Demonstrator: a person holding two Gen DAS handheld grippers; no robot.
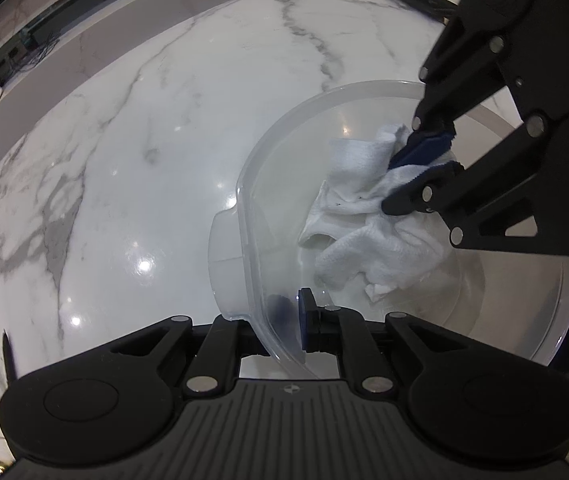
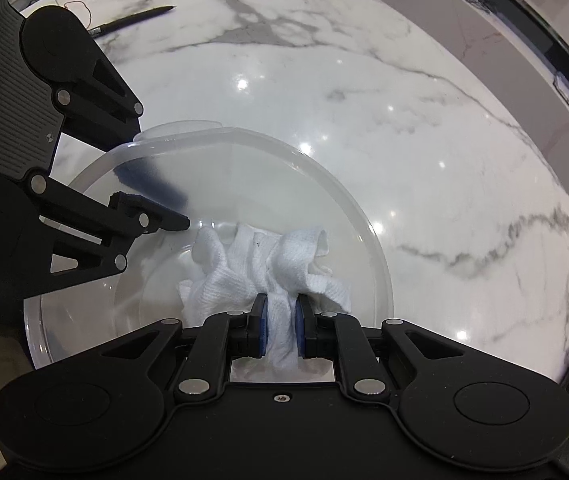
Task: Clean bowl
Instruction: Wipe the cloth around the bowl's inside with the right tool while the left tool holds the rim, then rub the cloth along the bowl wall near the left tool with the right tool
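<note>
Evidently wiping is under way: the clear bowl (image 2: pixel 368 236), resting on the marble counter (image 2: pixel 424 140), is clamped at its rim by the left gripper (image 1: pixel 290 320), while a white cloth (image 2: pixel 268 268) is pinched inside it by the right gripper (image 2: pixel 280 322). No dirt is seen; how much wiping is left cannot be told.

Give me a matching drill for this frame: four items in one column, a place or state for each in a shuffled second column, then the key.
Items
1. left gripper
2. right gripper
3. white cloth
4. black pen

Places or states
A. bunched inside the clear bowl
B. shut on the bowl's rim
C. lying on the marble counter, apart from the bowl
D. shut on the cloth

Pairs: 1-B, 2-D, 3-A, 4-C
</note>
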